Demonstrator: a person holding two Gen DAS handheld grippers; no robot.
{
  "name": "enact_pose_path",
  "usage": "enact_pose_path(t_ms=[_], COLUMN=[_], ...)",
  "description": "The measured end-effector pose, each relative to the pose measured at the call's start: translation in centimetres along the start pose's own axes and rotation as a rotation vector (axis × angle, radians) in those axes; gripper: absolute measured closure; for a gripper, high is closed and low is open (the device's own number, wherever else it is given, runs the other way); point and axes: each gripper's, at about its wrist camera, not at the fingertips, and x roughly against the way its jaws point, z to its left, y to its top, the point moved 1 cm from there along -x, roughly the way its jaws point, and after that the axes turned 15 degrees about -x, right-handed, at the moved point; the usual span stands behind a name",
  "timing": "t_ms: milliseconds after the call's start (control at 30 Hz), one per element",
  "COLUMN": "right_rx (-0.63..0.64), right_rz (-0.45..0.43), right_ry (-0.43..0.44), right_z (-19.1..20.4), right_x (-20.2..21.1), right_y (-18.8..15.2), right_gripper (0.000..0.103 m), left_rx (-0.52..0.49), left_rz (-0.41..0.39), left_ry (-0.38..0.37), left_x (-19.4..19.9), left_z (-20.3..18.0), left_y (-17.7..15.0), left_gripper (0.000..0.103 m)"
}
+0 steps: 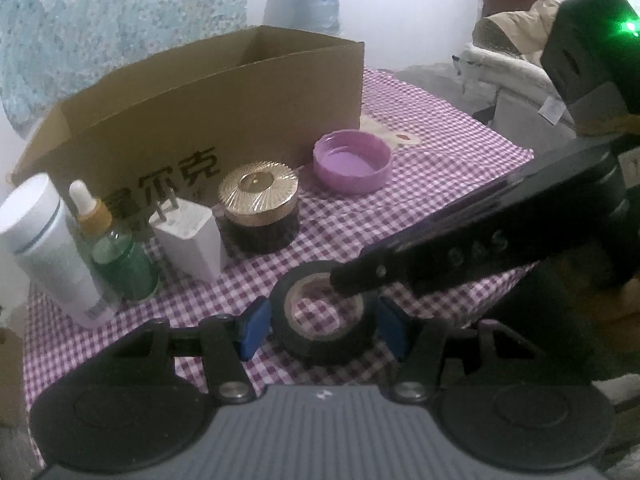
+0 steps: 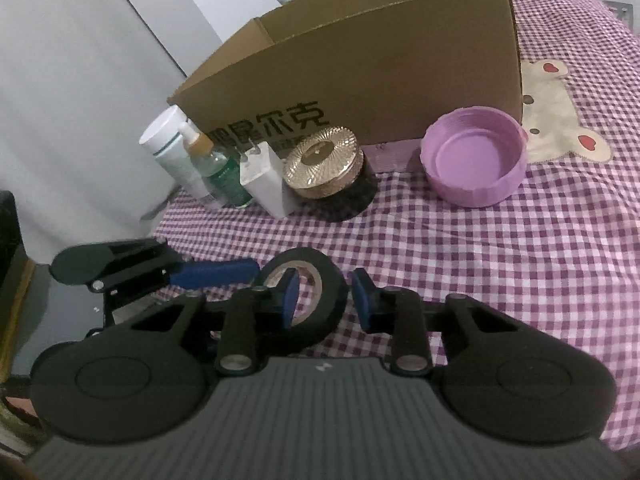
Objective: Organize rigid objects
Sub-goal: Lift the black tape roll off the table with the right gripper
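Black electrical tape roll [image 1: 326,312] lies on the purple checked cloth [image 1: 420,208], near edge lifted. Left gripper [image 1: 322,326] straddles its outside, blue pads at either side, seemingly gripping. Right gripper [image 2: 325,295] half-closed, one pad inside the hole, other outside the wall, not yet pinched. Cardboard box [image 2: 360,64] behind.

The cardboard box [image 2: 360,76] carries large black Chinese characters on its front wall, left of centre in the right wrist view; "尔克" reads clearly. Smaller print below them is hidden. Labels on the white tube [image 1: 52,248] are too blurred.
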Motion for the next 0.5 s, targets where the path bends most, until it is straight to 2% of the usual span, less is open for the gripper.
enact_pose_path(t_ms=[367, 500], right_rx=[0.069, 0.047], right_rz=[0.013, 0.015], right_ry=[-0.041, -0.028], right_z=[0.59, 0.45], right_x=[-1.0, -1.06], right_y=[-0.29, -0.24], right_gripper=[0.083, 0.083], left_rx=[0.024, 0.047], left_rz=[0.012, 0.009], left_ry=[-0.014, -0.045], left_x=[-0.04, 0.09], left_z=[0.42, 0.59], left_y=[0.09, 0.08], left_gripper=[0.043, 0.037])
